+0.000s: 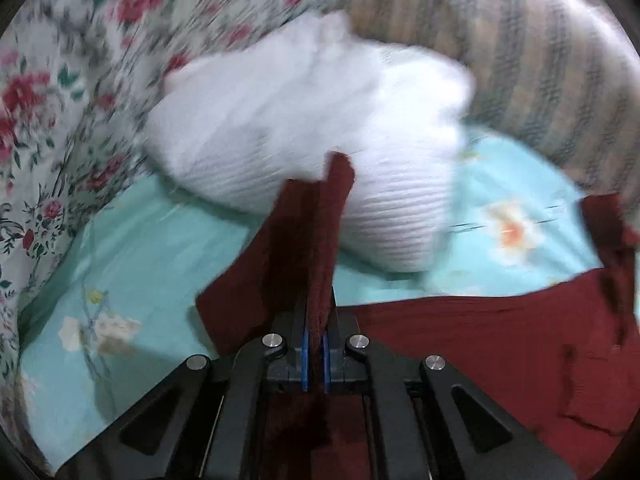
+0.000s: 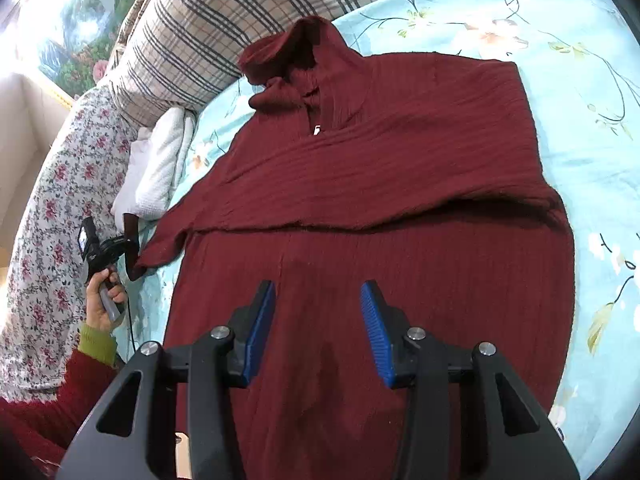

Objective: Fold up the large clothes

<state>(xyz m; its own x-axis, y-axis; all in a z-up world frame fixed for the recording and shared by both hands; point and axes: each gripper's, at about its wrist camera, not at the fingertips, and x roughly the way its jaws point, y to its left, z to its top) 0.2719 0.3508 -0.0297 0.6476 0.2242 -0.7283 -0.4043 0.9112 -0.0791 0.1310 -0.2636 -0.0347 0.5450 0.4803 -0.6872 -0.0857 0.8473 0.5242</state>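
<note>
A dark red ribbed sweater (image 2: 380, 168) lies spread on the turquoise floral bedsheet (image 2: 580, 120), collar at the far end and one sleeve folded across the chest. My right gripper (image 2: 318, 292) hovers open over the sweater's lower body, with nothing between its blue pads (image 2: 260, 320). My left gripper (image 1: 316, 320) is shut on the cuff of the other sleeve (image 1: 280, 240), which drapes over its fingers. In the right wrist view that left gripper (image 2: 130, 236) sits at the sweater's left side, held by a person's hand (image 2: 104, 300), with the sleeve (image 2: 164, 240) stretched out to it.
A folded white knit cloth (image 1: 312, 128) lies beside the sweater, next to a rose-patterned quilt (image 2: 60, 200). A plaid pillow (image 2: 224, 20) lines the head of the bed. Bare sheet shows to the right of the sweater.
</note>
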